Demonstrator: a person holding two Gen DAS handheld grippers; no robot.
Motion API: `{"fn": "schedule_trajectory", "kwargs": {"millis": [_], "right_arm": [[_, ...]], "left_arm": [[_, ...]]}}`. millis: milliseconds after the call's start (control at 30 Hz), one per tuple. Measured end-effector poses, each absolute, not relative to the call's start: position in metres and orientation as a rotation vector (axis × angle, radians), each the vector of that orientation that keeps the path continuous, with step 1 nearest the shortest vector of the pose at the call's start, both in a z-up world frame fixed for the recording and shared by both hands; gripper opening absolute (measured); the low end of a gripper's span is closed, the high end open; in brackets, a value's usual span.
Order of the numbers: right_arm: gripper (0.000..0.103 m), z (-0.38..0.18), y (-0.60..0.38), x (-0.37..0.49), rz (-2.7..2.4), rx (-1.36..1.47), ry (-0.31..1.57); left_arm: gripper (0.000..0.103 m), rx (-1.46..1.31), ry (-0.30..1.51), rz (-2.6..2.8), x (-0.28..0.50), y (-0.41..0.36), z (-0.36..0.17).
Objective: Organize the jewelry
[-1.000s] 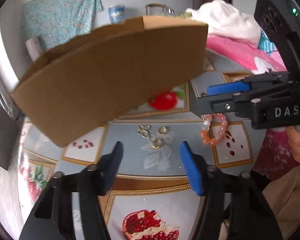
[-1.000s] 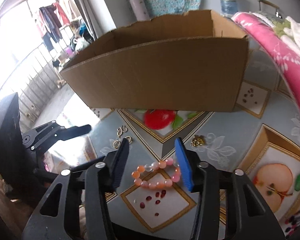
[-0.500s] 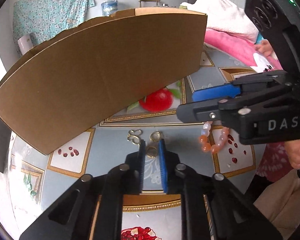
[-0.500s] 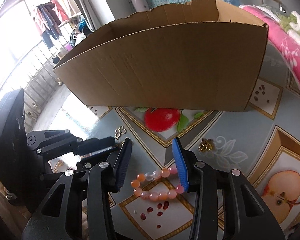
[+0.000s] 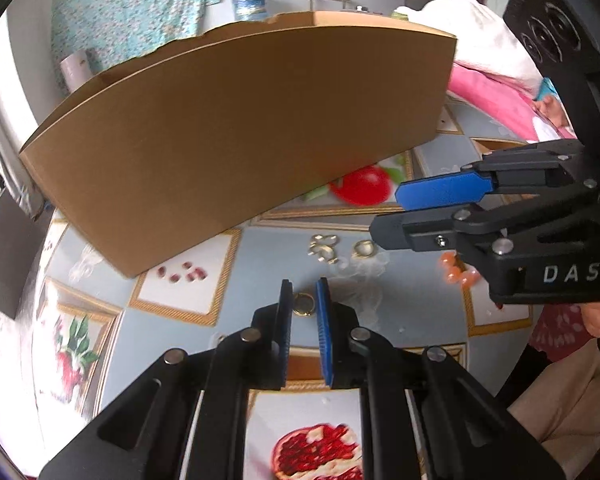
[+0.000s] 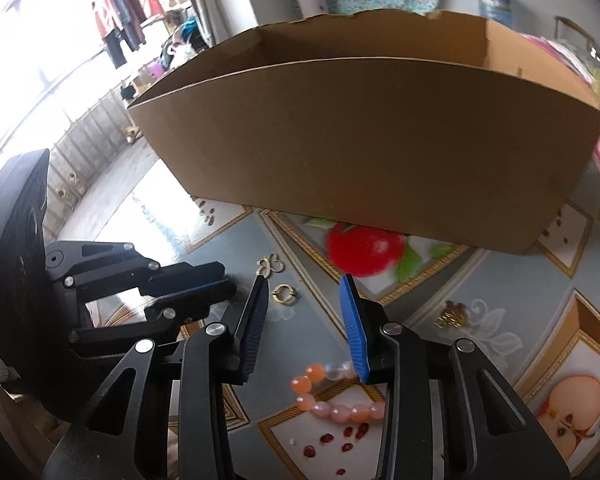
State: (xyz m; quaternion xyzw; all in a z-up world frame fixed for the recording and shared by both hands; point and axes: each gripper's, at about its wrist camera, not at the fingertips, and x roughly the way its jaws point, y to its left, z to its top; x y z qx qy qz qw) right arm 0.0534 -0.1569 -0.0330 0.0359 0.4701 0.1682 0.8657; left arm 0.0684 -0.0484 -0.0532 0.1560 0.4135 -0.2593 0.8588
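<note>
Left wrist view is the clearer one here: the left gripper (image 5: 304,300) has just been closing and is now pinched on a small gold ring (image 5: 303,305), which sits between the blue pads right at the tips, low on the fruit-print tablecloth (image 5: 380,316). Just beyond it lie a curly gold clasp (image 5: 323,246) and a second gold ring (image 5: 363,249), both loose on the cloth, with the big cardboard box (image 5: 240,140) behind them.

The right gripper (image 6: 306,320) has also just been closing but its jaws stand apart, with nothing pressed between the pads. The orange bead bracelet (image 6: 332,396) lies under and just in front of its fingers; one blue pad looks to sit beside the bead strand, but I can't tell if it touches.

My take on doing this step well: the ring is held by a thin edge, so I'd lift straight up and slow, no wrist twisting, or it could pop out sideways. Carry it over the box wall before letting go, and drop it low inside. For the bracelet, get one finger inside the loop and one outside so it pinches the strand itself, not the air in the middle. Watch the two grippers too, they're crowding each other.
</note>
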Motion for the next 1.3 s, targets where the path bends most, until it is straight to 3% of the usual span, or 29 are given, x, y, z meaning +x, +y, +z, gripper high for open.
{"fn": "schedule_trajectory", "kwargs": {"millis": [100,367,600,1067,1133,1300], "right_arm": [[0.023,-0.038,-0.152,0.056,0.363,0.064,1.007],[0.02,-0.04,-0.142,0.061,0.358,0.015,1.023],[0.01,-0.042,-0.127,0.063,0.336,-0.074,1.018],[0.009,-0.035,-0.133,0.06,0.326,-0.053,1.002],[0.009,-0.033,-0.133,0.058,0.325,-0.051,0.994],[0.01,-0.029,-0.138,0.053,0.323,-0.041,0.972]], "left_arm": [[0.011,0.313,0.87,-0.532,0.069,-0.044,-0.054],[0.011,0.298,0.867,-0.536,0.071,-0.039,-0.053],[0.011,0.28,0.863,-0.541,0.071,-0.035,-0.053],[0.01,0.263,0.858,-0.549,0.07,-0.031,-0.049],[0.001,0.264,0.854,-0.551,0.069,-0.03,-0.047],[0.001,0.264,0.852,-0.551,0.067,-0.029,-0.045]]}}
